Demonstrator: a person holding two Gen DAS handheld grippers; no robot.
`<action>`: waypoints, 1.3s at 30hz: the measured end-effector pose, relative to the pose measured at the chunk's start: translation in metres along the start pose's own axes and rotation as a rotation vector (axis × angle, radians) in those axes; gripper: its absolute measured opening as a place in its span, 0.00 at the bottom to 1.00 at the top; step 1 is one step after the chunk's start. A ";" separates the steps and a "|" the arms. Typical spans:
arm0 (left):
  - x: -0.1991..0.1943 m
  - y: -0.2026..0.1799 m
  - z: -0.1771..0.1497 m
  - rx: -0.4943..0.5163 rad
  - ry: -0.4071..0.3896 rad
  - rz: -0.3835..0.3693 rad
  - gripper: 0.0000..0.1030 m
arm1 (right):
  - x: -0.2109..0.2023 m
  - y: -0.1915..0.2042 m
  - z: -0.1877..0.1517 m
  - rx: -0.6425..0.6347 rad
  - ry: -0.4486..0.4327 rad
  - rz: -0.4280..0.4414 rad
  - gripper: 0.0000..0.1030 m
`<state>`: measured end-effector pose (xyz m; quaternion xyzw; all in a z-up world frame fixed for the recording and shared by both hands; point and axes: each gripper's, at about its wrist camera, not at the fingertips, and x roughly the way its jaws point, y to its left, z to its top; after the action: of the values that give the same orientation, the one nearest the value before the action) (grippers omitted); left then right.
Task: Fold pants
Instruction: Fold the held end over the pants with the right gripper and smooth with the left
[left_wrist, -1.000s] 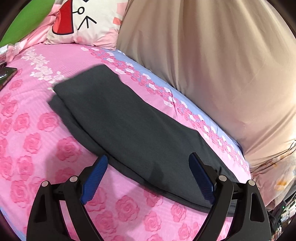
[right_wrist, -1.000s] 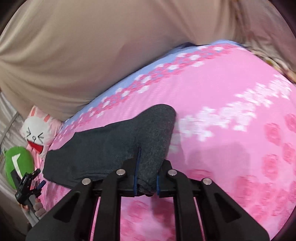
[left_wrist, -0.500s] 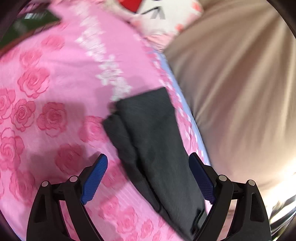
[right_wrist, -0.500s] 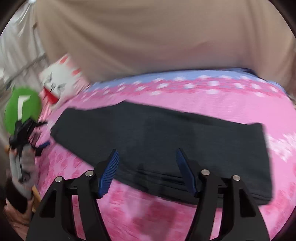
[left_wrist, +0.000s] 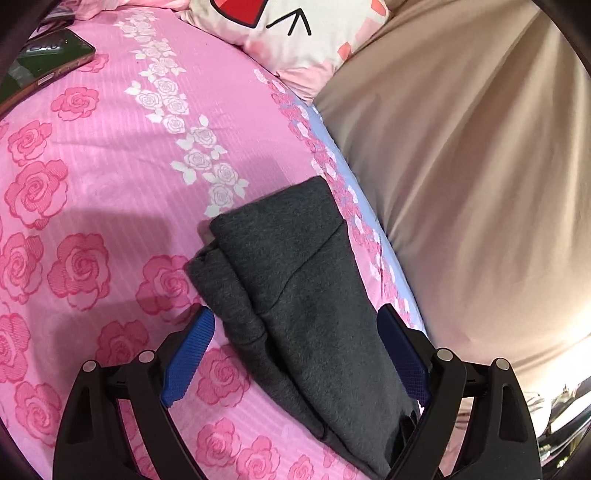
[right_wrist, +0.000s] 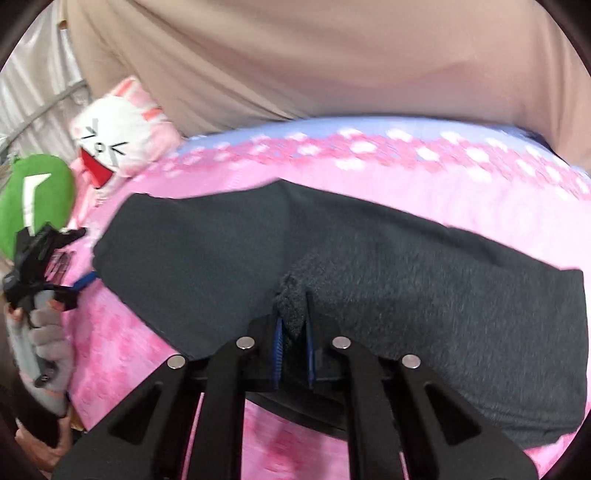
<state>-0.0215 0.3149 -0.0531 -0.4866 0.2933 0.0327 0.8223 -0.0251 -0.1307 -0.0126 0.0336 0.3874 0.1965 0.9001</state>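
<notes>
Right gripper (right_wrist: 293, 339) fingers pinched on pants (right_wrist: 406, 280); left gripper (left_wrist: 295, 354) fingers wide, empty.

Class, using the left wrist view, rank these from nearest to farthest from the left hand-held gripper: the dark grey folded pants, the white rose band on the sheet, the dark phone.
1. Dark grey folded pants, between its fingers.
2. White rose band, mid-sheet, beyond.
3. Dark phone, far upper left.
</notes>
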 end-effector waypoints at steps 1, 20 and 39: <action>0.001 0.000 0.001 -0.006 -0.005 0.004 0.84 | 0.012 0.003 -0.002 -0.010 0.029 -0.007 0.09; -0.040 -0.217 -0.064 0.554 0.074 -0.283 0.00 | -0.078 -0.139 -0.045 0.320 -0.236 -0.158 0.78; 0.028 -0.207 -0.173 1.046 0.039 0.237 0.85 | -0.086 -0.165 -0.060 0.393 -0.248 -0.048 0.82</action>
<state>-0.0058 0.0577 0.0326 0.0241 0.3385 -0.0341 0.9401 -0.0673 -0.3204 -0.0310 0.2229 0.3053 0.0903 0.9214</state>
